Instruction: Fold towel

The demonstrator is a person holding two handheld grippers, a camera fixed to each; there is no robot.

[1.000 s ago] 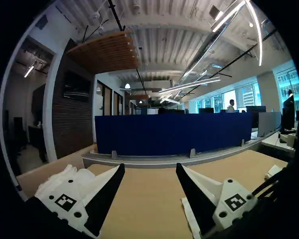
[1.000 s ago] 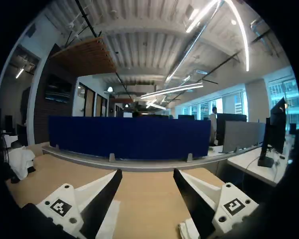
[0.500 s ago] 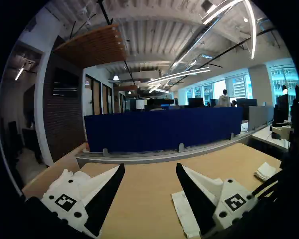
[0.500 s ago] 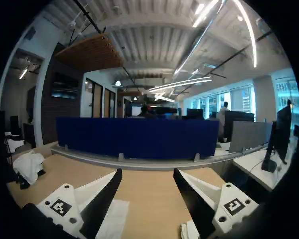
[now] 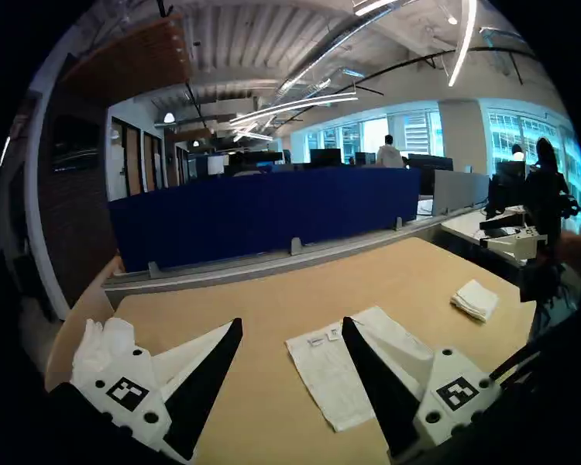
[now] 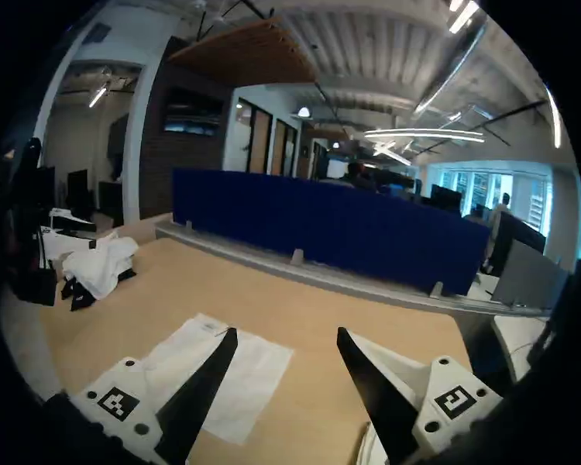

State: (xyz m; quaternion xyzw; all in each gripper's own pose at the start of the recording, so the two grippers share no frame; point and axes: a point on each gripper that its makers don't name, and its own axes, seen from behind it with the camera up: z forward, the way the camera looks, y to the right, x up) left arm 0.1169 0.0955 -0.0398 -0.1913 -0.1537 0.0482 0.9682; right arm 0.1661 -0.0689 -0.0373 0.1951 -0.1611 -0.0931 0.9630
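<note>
left gripper view: towel (image 5: 321, 380) fuller in sight than before; left claw (image 5: 290, 321), right claw (image 6: 286, 332) released

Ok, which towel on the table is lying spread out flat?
The unfolded towel just ahead of the left gripper; the small towel is folded, the left pile crumpled.

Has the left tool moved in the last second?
Yes. The left tool tipped downward and swung right: the blue partition wall sits higher and further left in its view, and the flat white towel shows.
</note>
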